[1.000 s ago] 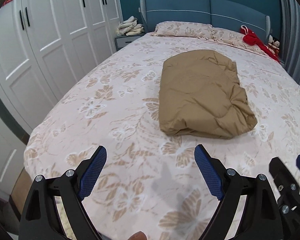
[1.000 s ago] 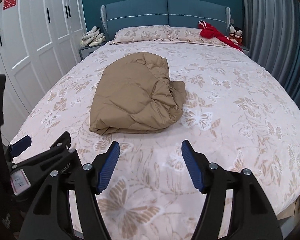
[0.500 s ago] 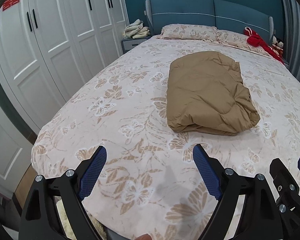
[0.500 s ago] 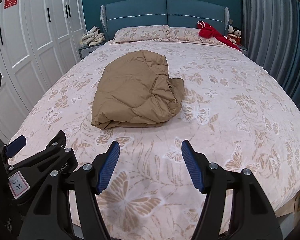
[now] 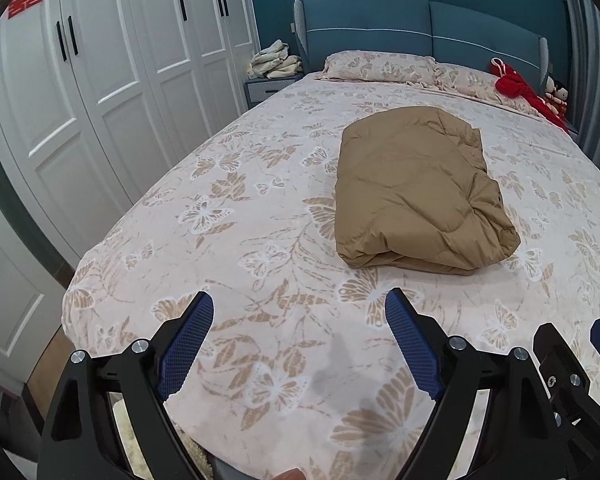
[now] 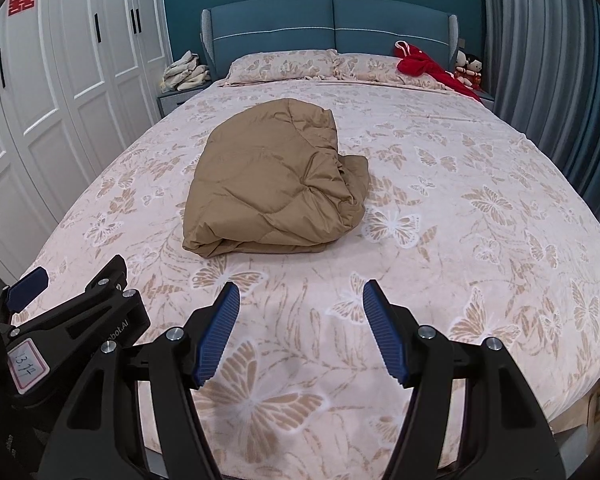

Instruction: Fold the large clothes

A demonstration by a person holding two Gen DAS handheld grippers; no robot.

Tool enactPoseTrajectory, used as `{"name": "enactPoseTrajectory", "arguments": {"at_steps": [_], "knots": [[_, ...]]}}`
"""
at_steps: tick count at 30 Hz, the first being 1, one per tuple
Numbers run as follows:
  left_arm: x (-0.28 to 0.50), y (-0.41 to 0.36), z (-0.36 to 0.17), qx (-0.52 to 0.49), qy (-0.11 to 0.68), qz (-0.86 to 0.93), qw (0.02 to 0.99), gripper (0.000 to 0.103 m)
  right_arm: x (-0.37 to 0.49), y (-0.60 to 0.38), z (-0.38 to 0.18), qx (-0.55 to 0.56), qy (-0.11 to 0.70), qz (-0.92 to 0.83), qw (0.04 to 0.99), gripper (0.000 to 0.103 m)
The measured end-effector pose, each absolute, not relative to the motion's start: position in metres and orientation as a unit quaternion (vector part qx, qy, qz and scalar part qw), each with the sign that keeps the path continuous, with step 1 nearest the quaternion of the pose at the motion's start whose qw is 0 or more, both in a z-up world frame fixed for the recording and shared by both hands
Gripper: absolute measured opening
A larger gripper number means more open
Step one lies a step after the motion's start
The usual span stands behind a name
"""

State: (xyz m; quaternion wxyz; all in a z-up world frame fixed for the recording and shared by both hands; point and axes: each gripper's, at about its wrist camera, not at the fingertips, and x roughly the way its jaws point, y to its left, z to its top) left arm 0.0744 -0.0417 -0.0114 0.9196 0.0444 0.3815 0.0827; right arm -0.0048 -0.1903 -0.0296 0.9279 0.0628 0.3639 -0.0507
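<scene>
A tan quilted down jacket [image 5: 416, 192] lies folded into a thick bundle on the middle of the bed [image 5: 236, 216]; it also shows in the right wrist view [image 6: 276, 184]. My left gripper [image 5: 300, 316] is open and empty, held above the foot of the bed, well short of the jacket. My right gripper [image 6: 300, 304] is open and empty, also above the foot of the bed, short of the jacket. The left gripper's body shows at the lower left of the right wrist view [image 6: 68, 320].
White wardrobe doors [image 5: 100, 80] run along the left of the bed. A nightstand with folded cloths [image 5: 274, 66] stands by the blue headboard [image 5: 420, 28]. Pillows [image 6: 284, 66], a red garment [image 6: 428, 68] and dolls [image 6: 468, 66] lie at the head. Grey curtains [image 6: 548, 80] hang on the right.
Both grippers have drawn back toward the foot of the bed, so the jacket looks farther off and more of the bed and wardrobe shows. Both stay open and empty.
</scene>
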Motion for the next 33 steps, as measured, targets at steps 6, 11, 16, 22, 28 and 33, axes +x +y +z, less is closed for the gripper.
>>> {"name": "enactPoseTrajectory", "arguments": {"at_steps": [6,11,16,22,28,33], "knots": [[0.0746,-0.0404,-0.0114,0.043,0.383,0.082,0.919,0.084,-0.0052,-0.1905,-0.0298,0.063,0.364,-0.050,0.928,0.062],[0.0735,-0.0397,-0.0108,0.042,0.382,0.083,0.919,0.084,-0.0057,-0.1895,-0.0297,0.062,0.363,-0.050,0.928,0.062],[0.0734,-0.0391,-0.0108,0.041,0.382,0.084,0.919,0.084,-0.0056,-0.1883,-0.0294,0.061,0.363,-0.051,0.929,0.062],[0.0736,-0.0383,-0.0095,0.043,0.380,0.084,0.920,0.084,-0.0054,-0.1885,-0.0294,0.062,0.362,-0.050,0.929,0.062],[0.0732,-0.0374,-0.0051,0.039,0.366,0.072,0.927,0.084,-0.0052,-0.1893,-0.0298,0.061,0.362,-0.050,0.929,0.061],[0.0723,-0.0395,-0.0039,0.042,0.361,0.076,0.928,0.083,-0.0045,-0.1890,-0.0289,0.061,0.362,-0.052,0.929,0.061]]}}
